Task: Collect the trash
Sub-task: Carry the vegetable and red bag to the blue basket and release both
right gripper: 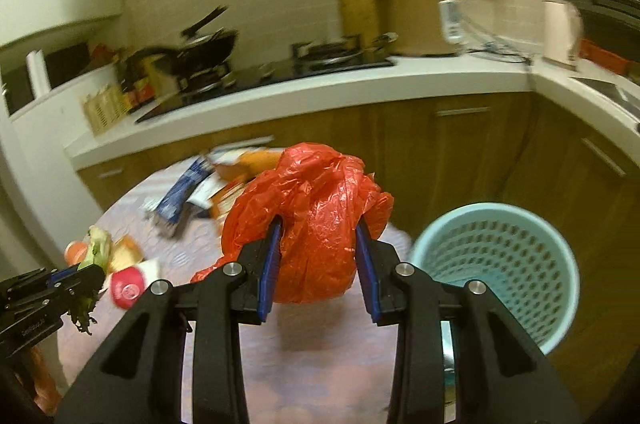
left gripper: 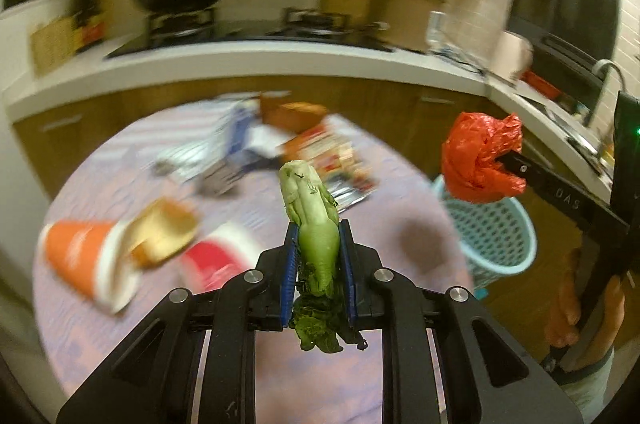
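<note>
Both hands loaded, mid-carry. Left hand-held gripper (left gripper: 318, 260) clamps narrow on a wilted green (left gripper: 310, 212), stalk end up, limp leaves hanging below the pads. Right hand-held gripper (right gripper: 318, 264) grips a crumpled red bag (right gripper: 308, 220) between its blue pads, bag bulging over and past the fingers.

Both loads are off the bench (left gripper: 380, 364), held in the air above its near side. Basket (right gripper: 504, 264), pale blue with a perforated wall, stands on the floor beside the bench's right edge, mouth open; whether anything lies inside I cannot tell.

Step in hand, as I judge it: carrying two pieces of trash toward the basket. Red bag is nearer to it; the green is well apart from it.

Still on the bench: orange cup (left gripper: 76, 252) on its side near the left edge, red-lidded tub (left gripper: 212, 258) beside it, wrappers (left gripper: 248, 143) heaped at the far edge.

Next move calls for bringing each load over the basket's mouth before letting go. The bag is light and may drift; the green's leaves could catch on the pads.
</note>
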Action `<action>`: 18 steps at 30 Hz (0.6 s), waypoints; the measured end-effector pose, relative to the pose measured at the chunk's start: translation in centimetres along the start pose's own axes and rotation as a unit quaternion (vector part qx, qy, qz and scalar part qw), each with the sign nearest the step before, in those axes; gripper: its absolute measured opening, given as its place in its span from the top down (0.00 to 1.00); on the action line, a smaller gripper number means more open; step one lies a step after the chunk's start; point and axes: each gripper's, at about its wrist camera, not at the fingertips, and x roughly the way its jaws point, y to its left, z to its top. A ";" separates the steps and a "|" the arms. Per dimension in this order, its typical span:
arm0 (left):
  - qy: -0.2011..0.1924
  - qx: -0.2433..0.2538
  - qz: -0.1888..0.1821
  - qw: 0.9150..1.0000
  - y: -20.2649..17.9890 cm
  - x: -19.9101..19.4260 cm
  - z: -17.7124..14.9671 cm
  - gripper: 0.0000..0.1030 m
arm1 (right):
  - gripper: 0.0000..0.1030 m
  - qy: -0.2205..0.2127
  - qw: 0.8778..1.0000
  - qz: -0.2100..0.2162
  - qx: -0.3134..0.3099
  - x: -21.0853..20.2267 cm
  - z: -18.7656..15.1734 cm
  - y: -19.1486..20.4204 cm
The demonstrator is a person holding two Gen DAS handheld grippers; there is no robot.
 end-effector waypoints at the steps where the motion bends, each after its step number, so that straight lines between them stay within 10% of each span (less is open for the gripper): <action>1: -0.001 0.009 -0.008 1.000 -1.1 0.5 0.5 0.83 | 0.69 -0.004 1.000 -0.007 0.006 -0.2 0.2 -0.9; 18: 0.076 0.099 -0.150 0.981 -17.9 14.3 3.7 0.83 | 0.69 0.041 0.981 -0.152 0.109 0.9 -1.5 -17.3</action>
